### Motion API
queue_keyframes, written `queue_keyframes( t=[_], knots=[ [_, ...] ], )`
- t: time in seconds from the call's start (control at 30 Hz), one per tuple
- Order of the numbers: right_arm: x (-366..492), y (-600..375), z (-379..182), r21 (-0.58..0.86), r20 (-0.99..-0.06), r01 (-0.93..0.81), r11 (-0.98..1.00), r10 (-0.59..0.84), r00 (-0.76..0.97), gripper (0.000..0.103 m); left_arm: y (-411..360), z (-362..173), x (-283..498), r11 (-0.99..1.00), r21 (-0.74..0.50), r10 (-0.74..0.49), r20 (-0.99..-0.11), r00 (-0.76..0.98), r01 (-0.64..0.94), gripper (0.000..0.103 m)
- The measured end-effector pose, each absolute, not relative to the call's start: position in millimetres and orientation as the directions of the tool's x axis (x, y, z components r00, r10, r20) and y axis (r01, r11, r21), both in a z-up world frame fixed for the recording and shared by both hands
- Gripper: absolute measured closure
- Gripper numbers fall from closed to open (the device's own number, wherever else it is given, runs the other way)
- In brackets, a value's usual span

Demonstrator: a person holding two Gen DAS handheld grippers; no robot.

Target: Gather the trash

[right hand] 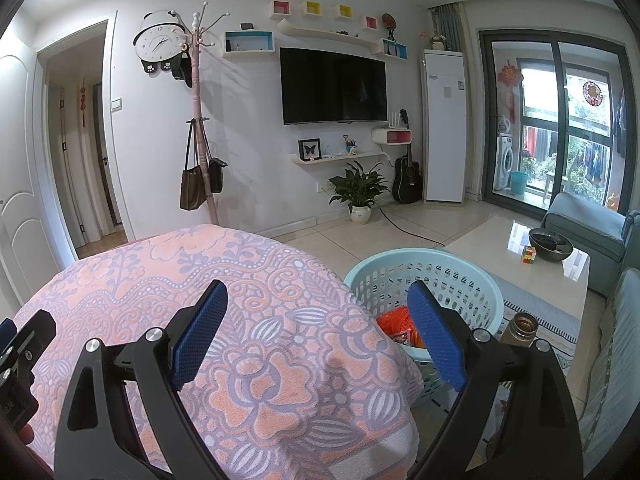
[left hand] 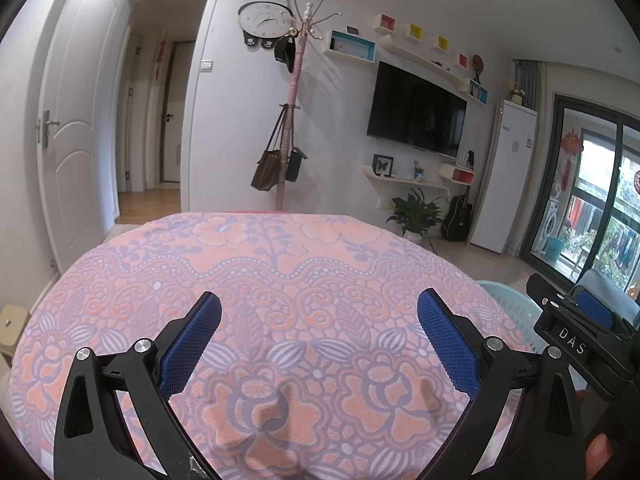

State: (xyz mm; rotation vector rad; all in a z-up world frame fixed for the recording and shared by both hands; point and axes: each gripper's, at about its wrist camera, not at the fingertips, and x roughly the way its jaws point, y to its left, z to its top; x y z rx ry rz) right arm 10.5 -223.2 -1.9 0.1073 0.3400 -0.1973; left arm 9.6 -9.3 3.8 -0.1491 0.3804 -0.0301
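blue-padded fingers fill the bottom of both views. left gripper (left hand: 319, 334) has its jaws spread wide and holds nothing; it hovers above a pink and lilac flowered cloth (left hand: 256, 280) that fills the lower half of the left wrist view. right gripper (right hand: 317, 328) is also wide apart and empty, low in the right wrist view, over the right edge of the same cloth. no loose trash shows on the cloth in either view. a pale blue slotted basket (right hand: 424, 258) stands on the floor just right of the cloth, at centre right of the right wrist view, partly behind the right finger. inside it, at its near left side, lies a bright orange crumpled or netted thing (right hand: 398, 322) with a small printed wrapper (right hand: 402, 338) below it; both are partly hidden, so what they are is unclear. judging from this, the collecting looks largely done, with trash already in the basket. a bottle (right hand: 524, 326) stands just right of the basket, and a bowl (right hand: 550, 244) and small cube (right hand: 529, 255) sit on the low table (right hand: 480, 256) at right; whether any counts as trash cannot be told.
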Motion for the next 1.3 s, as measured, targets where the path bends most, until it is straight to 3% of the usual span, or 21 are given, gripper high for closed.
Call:
queue_keyframes(
  t=[1.3],
  knots=[
    [11.3, -216.8, -4.5, 0.062, -0.346, 0.21, 0.976, -0.177, 0.921, 0.015, 2.6, -0.9, 8.8, 0.988, -0.133, 0.027, -0.39, 0.921, -0.085, 0.008]
  ],
)
